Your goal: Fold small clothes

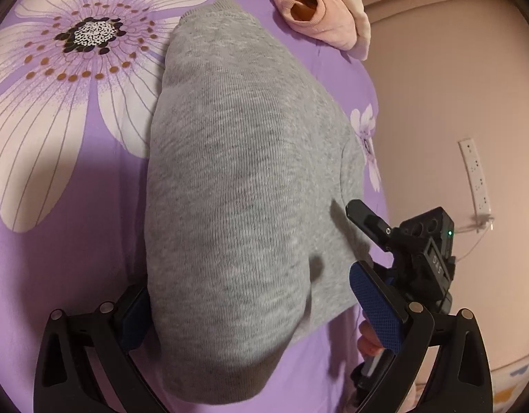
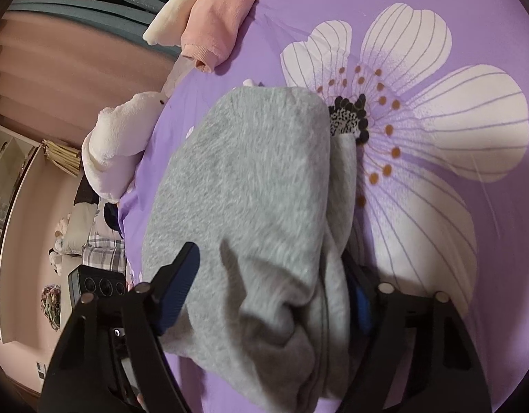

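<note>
A grey knit garment lies folded lengthwise on the purple flowered bedsheet. It also shows in the right wrist view, bunched near the camera. My left gripper is open, its blue pads either side of the garment's near end. My right gripper is open too, with the garment's rumpled near end between its fingers. The right gripper shows in the left wrist view at the garment's right edge.
Pink and cream clothes lie at the bed's far edge, also in the right wrist view. A white fluffy item hangs over the bed's left edge. A wall with a power strip is at right.
</note>
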{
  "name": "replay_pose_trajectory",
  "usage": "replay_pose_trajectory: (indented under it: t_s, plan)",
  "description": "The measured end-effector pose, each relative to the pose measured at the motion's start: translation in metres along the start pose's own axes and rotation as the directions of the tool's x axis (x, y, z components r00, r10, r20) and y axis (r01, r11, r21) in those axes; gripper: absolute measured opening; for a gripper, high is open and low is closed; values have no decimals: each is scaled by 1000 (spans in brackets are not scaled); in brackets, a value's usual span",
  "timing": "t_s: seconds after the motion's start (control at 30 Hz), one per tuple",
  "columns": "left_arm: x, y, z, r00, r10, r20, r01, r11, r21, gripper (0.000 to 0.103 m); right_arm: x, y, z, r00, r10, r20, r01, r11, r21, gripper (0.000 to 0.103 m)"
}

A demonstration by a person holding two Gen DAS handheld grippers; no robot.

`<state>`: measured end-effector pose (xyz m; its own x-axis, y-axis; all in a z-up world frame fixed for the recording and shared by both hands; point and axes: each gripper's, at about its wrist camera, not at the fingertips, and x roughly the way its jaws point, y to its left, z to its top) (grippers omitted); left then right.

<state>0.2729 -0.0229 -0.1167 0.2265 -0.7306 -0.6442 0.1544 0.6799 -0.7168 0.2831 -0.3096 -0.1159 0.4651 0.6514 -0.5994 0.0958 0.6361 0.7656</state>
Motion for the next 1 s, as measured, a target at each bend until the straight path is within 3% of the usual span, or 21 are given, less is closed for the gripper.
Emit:
replay_pose_trajectory:
  t_s: [0.23, 0.4, 0.47, 0.77, 1.0]
  plan:
    - [5, -5, 2, 997, 77, 8, -77, 997, -19, 92, -1, 1, 0, 997, -71, 14, 72, 997, -29, 49]
    - [3, -5, 0, 989, 147, 20, -147, 989, -7, 67, -5, 7, -1, 993, -108, 42, 110, 992, -54, 38]
    - [0, -1, -1, 988, 151, 28, -151, 989, -8, 63, -6, 17, -4, 990, -123, 63, 129, 987, -97, 33]
    - [-12, -20, -7, 973, 196, 123, -209, 973, 100, 56, -12, 70, -18, 974, -155, 168, 202, 926, -320, 28]
    - [-42, -35, -13, 947, 227, 226, -272, 943, 192, 56, -16, 96, -28, 973, -86, 215, 167, 905, -392, 28]
